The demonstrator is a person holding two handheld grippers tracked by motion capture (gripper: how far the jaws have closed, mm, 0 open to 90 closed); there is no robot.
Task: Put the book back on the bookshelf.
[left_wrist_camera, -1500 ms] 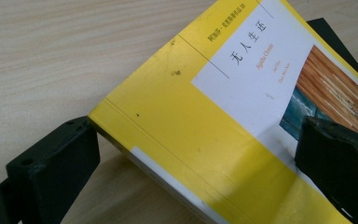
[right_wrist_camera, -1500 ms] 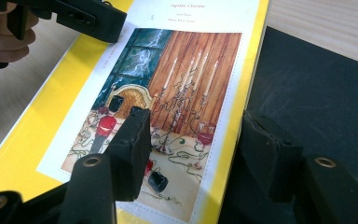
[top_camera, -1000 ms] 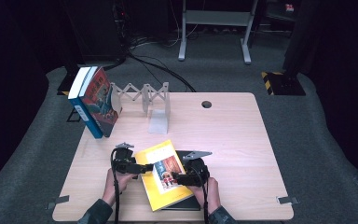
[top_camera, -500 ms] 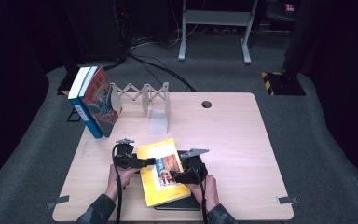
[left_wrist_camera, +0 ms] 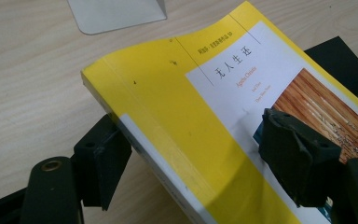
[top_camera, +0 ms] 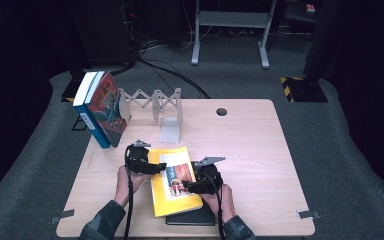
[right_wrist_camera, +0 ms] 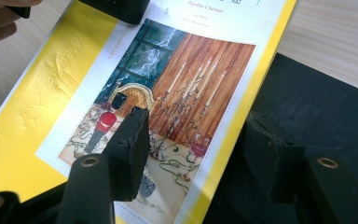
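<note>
Because the yellow book (top_camera: 173, 181) lies partly on a black book (top_camera: 190, 218) near the front edge of the desk (top_camera: 250, 150), we hold it from both sides: our left gripper (top_camera: 152, 168) is clamped on its spine edge, one jaw on the cover and one beneath, probably to lift it. Our right gripper (top_camera: 190, 187) straddles the opposite edge, but we cannot tell if it presses. We count four books: these two and two leaning books (top_camera: 100, 107) at the accordion rack (top_camera: 155, 102).

Light wooden table (top_camera: 260, 150), black book (top_camera: 190, 219), folding book rack (top_camera: 155, 102)
</note>
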